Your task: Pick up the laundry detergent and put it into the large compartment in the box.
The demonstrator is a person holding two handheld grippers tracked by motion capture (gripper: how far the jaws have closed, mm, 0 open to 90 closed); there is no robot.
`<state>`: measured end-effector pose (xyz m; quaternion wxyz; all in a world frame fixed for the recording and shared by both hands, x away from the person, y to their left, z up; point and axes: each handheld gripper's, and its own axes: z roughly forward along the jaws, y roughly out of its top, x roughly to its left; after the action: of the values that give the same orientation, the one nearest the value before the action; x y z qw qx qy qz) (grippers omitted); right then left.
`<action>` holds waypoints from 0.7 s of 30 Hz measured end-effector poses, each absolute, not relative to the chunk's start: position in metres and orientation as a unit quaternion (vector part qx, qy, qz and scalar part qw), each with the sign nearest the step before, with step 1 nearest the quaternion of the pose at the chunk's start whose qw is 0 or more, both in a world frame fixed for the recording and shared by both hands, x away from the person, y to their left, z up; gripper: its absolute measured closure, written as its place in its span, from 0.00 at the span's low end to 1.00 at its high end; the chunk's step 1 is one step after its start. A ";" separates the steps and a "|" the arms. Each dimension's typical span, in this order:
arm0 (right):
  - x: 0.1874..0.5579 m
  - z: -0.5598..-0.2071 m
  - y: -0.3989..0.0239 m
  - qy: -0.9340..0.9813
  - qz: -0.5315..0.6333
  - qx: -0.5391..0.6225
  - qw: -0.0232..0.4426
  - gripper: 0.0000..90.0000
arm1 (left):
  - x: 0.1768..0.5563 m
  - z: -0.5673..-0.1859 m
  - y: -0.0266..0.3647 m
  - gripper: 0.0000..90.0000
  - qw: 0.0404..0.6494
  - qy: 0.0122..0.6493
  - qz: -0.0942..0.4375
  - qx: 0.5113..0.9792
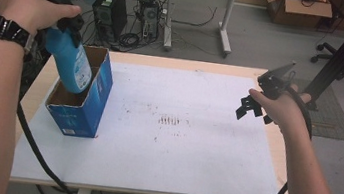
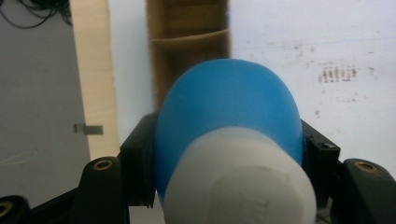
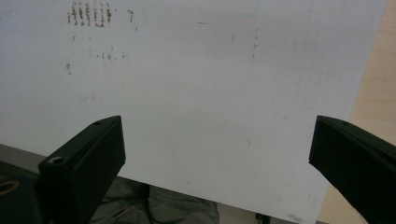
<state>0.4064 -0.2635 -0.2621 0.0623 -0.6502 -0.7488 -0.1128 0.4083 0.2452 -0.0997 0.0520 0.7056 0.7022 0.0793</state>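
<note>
partly inside the open blue box (image 1: 83, 108) stands a blue bottle (image 1: 70, 66).

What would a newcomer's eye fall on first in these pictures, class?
The blue bottle with its white cap, clamped in the left gripper, tilted with its base in the open blue carton at the table's left. Then the right gripper, jaws wide, above the stained white sheet.

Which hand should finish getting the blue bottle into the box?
Left. Its tongs are shut on the blue bottle, whose base is at the open top of the blue box. The right tongs hang open and empty across the table.
</note>
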 end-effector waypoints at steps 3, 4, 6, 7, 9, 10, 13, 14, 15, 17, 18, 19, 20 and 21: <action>0.407 -0.264 -0.264 -0.748 -0.111 -0.651 0.063 0.04 | 0.408 -0.106 0.253 0.42 0.051 0.707 0.077 0.702; 0.407 -0.265 -0.263 -0.749 -0.111 -0.650 0.063 0.04 | 0.408 -0.109 0.255 0.42 0.051 0.707 0.076 0.702; 0.407 -0.265 -0.263 -0.748 -0.110 -0.651 0.062 0.04 | 0.409 -0.113 0.258 0.42 0.054 0.708 0.072 0.700; 0.407 -0.265 -0.262 -0.748 -0.110 -0.652 0.062 0.04 | 0.409 -0.116 0.259 0.42 0.055 0.708 0.070 0.701; 0.407 -0.266 -0.262 -0.748 -0.109 -0.652 0.063 0.04 | 0.410 -0.122 0.260 0.42 0.056 0.707 0.066 0.702; 0.408 -0.266 -0.261 -0.748 -0.108 -0.652 0.063 0.04 | 0.411 -0.125 0.261 0.42 0.056 0.707 0.065 0.702; 0.408 -0.268 -0.261 -0.749 -0.107 -0.651 0.064 0.04 | 0.413 -0.134 0.262 0.42 0.055 0.710 0.062 0.700; 0.408 -0.269 -0.261 -0.748 -0.105 -0.653 0.065 0.04 | 0.414 -0.138 0.263 0.42 0.053 0.710 0.062 0.699; 0.407 -0.271 -0.261 -0.749 -0.105 -0.651 0.065 0.04 | 0.415 -0.141 0.263 0.42 0.052 0.711 0.062 0.699; 0.407 -0.273 -0.261 -0.749 -0.103 -0.652 0.065 0.04 | 0.416 -0.149 0.264 0.42 0.047 0.710 0.062 0.700; 0.407 -0.274 -0.261 -0.748 -0.103 -0.652 0.066 0.04 | 0.417 -0.153 0.265 0.42 0.047 0.711 0.063 0.699; 0.408 -0.274 -0.261 -0.748 -0.101 -0.653 0.066 0.04 | 0.418 -0.156 0.265 0.42 0.045 0.711 0.062 0.698; 0.408 -0.275 -0.262 -0.748 -0.101 -0.653 0.066 0.04 | 0.419 -0.160 0.266 0.42 0.043 0.712 0.061 0.698; 0.408 -0.276 -0.262 -0.748 -0.101 -0.653 0.066 0.04 | 0.420 -0.164 0.266 0.42 0.043 0.713 0.060 0.697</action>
<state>0.4078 -0.2615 -0.2761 0.0664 -0.6527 -0.7478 -0.1015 0.4195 0.2663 -0.1642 0.0432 0.6974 0.7129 0.0604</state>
